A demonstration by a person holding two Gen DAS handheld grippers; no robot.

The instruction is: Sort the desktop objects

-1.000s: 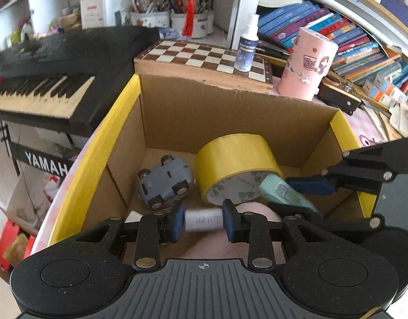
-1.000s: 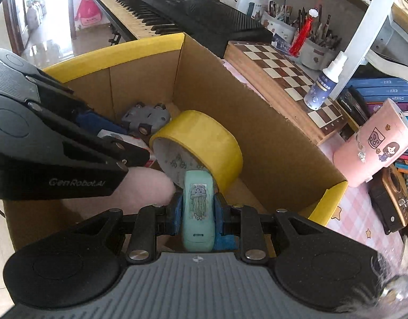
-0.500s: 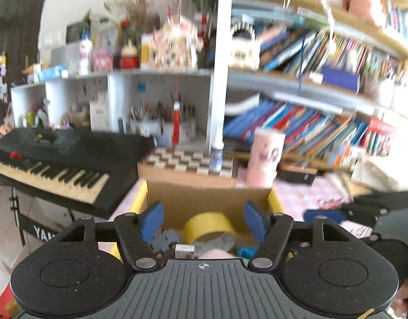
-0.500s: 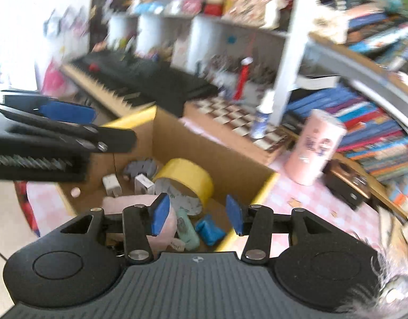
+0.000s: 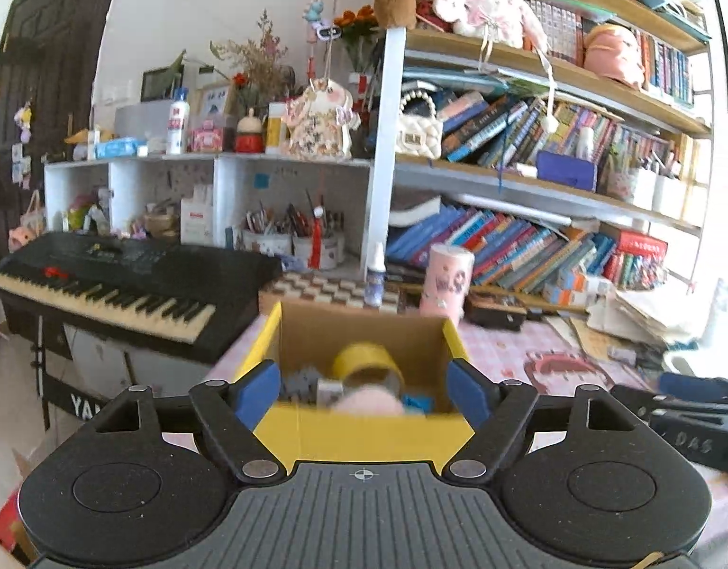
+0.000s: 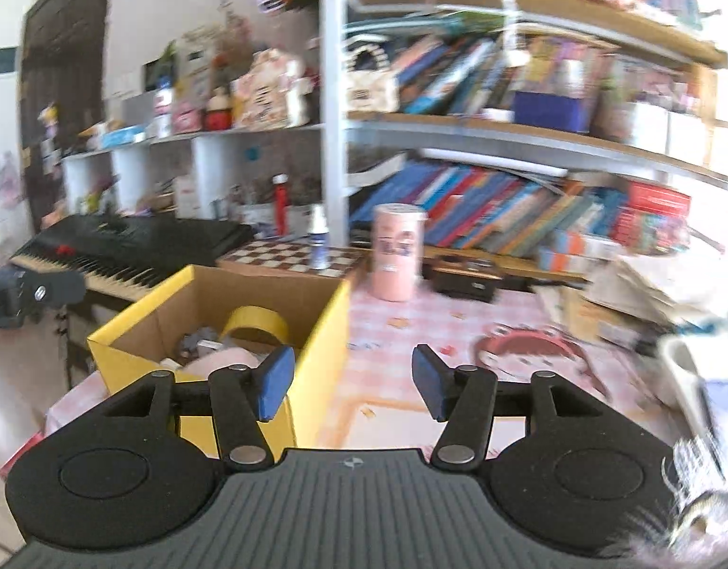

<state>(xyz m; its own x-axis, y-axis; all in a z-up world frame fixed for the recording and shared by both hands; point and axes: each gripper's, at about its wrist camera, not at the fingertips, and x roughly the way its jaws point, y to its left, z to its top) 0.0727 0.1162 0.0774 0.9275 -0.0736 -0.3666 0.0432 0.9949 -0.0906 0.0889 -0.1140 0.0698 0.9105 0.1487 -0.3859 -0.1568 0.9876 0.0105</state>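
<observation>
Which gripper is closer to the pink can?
Right. The right gripper is over the tablecloth beside the box, facing the pink can. The left gripper sits behind the box, which stands between them.

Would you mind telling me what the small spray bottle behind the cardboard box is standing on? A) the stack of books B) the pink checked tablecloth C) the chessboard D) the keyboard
C: in the right wrist view the spray bottle stands upright on the chessboard, just behind the cardboard box.

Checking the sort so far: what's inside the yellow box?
Inside the yellow box: yellow tape roll, grey toy car, pink ball, something blue. The front wall hides the box floor.
</observation>
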